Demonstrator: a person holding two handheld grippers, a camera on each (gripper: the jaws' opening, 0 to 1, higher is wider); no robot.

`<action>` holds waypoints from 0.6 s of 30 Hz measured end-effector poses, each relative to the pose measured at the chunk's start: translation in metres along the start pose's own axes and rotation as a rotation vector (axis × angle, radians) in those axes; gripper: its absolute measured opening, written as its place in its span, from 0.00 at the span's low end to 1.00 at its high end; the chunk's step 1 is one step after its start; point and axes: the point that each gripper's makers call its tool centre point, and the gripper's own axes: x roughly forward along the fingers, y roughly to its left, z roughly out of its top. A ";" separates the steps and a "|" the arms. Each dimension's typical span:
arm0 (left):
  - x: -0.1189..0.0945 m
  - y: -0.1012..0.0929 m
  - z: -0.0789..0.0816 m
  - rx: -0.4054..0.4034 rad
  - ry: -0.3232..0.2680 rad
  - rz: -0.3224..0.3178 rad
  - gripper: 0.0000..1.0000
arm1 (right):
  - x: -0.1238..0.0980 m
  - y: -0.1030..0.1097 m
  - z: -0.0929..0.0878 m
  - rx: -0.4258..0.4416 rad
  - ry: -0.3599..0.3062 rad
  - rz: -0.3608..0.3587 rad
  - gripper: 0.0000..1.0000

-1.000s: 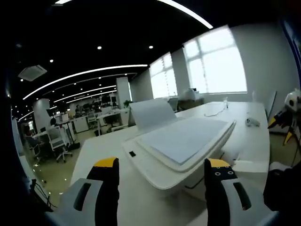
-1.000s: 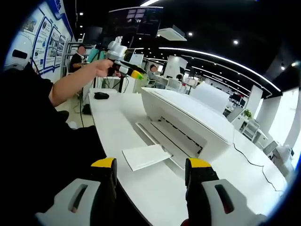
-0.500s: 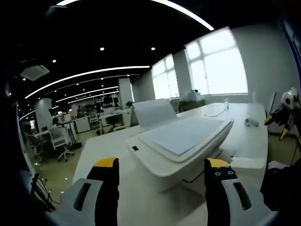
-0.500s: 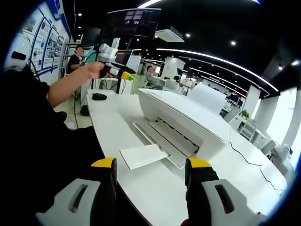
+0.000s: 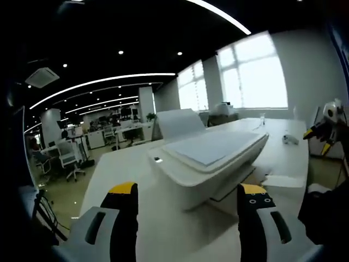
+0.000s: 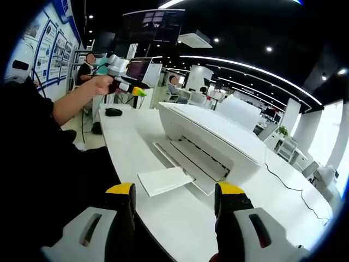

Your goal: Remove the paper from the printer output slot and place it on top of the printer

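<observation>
One sheet of paper [image 6: 165, 180] lies flat at the mouth of the printer's output slot, resting on the extended output tray [image 6: 188, 168] and jutting past it over the tabletop [image 6: 180, 218] — its near edge points toward the right tool [image 6: 175, 190]. In the left gripper view the same paper [image 5: 283, 180] shows as a pale slab low beside the printer [image 5: 204, 166], near the right edge.

The printer [image 6: 210, 139] is white, with a flat lid and a raised rear paper support [image 6: 240, 112]; its top carries nothing.

Right tool: jaws spread, yellow-tipped, nothing between them, well short of the paper.

Left tool [image 5: 188, 191]: jaws spread likewise, empty, facing the printer's side from across the tabletop [image 5: 163, 234]. In the right gripper view it [image 6: 122, 76] is held up in the person's hand [image 6: 101, 84], well apart from the printer, off its far end.

Surroundings — a dark mouse [image 6: 113, 112] on the tabletop beyond the printer, a cable [image 6: 294, 183] trailing on the far side, office chairs [image 5: 65, 164] and bright windows [image 5: 251, 73] behind.
</observation>
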 end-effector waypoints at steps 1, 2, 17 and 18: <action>-0.001 0.000 -0.002 0.000 0.004 -0.001 0.77 | 0.000 0.000 -0.001 0.002 0.001 -0.002 0.54; -0.003 0.001 -0.003 0.002 0.006 -0.001 0.77 | 0.000 -0.001 -0.002 0.003 0.002 -0.002 0.54; -0.021 -0.003 -0.012 0.006 0.021 0.005 0.77 | 0.001 -0.002 -0.003 0.006 0.003 -0.004 0.54; -0.023 -0.003 -0.012 0.006 0.020 0.003 0.77 | 0.001 -0.002 -0.003 0.006 0.003 -0.005 0.54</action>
